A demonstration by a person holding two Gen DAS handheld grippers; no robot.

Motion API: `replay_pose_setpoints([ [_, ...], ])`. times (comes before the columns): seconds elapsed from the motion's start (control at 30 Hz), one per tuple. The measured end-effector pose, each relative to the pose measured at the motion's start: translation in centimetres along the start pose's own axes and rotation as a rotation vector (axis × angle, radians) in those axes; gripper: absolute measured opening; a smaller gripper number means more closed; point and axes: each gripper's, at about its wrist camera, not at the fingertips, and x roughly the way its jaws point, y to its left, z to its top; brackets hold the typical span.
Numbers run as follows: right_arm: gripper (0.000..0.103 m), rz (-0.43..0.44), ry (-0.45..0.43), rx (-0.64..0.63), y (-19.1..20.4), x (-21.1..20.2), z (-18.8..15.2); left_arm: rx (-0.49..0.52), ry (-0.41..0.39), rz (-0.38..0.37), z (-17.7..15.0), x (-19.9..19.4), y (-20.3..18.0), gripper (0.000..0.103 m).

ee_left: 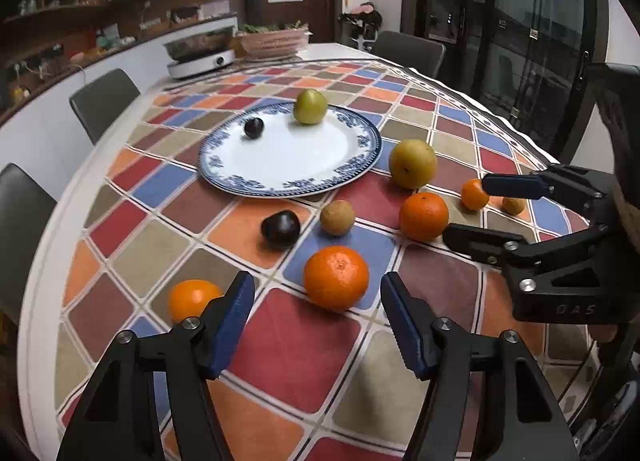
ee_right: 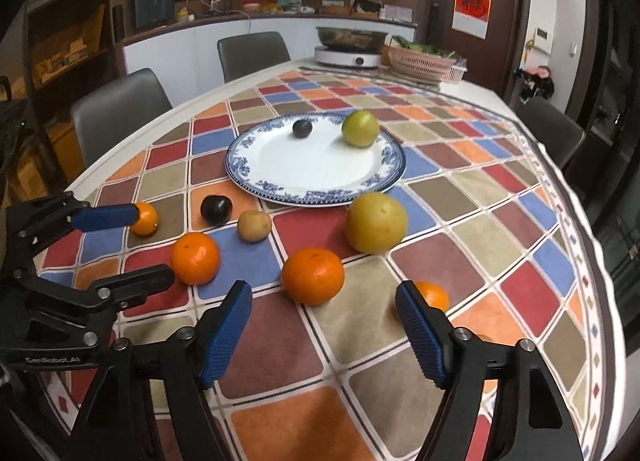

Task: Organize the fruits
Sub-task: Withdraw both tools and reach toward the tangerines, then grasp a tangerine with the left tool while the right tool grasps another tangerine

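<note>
Two handheld grippers hover over a bench laid with a checked cloth, fingers apart and empty on both the left gripper [ee_left: 318, 299] and the right gripper [ee_right: 324, 307]. Only a green fruit [ee_left: 310, 106] and a dark plum [ee_left: 254, 127] sit on the blue-rimmed plate [ee_left: 248, 181]; the rest lie loose on the cloth nearby. The orange [ee_left: 336, 277] before the left fingers and the orange [ee_right: 313, 275] before the right are round and could roll off if nudged off-centre; the grippers, close together, also risk colliding.
</note>
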Motion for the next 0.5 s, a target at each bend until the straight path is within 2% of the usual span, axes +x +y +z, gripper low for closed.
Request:
replay_pose_setpoints([
  [0.13,0.069,0.024,0.030,0.012,-0.3,1.3,0.1,0.014,0.022,-0.013,0.1,1.1,-0.1,0.061],
  [0.2,0.065,0.029,0.040,0.009,-0.4,1.7,0.2,0.002,0.037,-0.028,0.1,1.6,-0.1,0.058],
  [0.33,0.064,0.028,0.052,-0.008,-0.3,2.6,0.4,-0.022,0.063,-0.053,0.2,2.5,0.1,0.052],
  [0.4,0.059,0.036,0.066,-0.011,-0.3,3.1,0.4,-0.031,0.070,-0.056,0.3,2.9,0.2,0.048],
  [0.5,0.058,0.044,0.074,-0.009,-0.3,3.6,0.6,-0.047,0.081,-0.075,0.4,3.3,0.2,0.047],
])
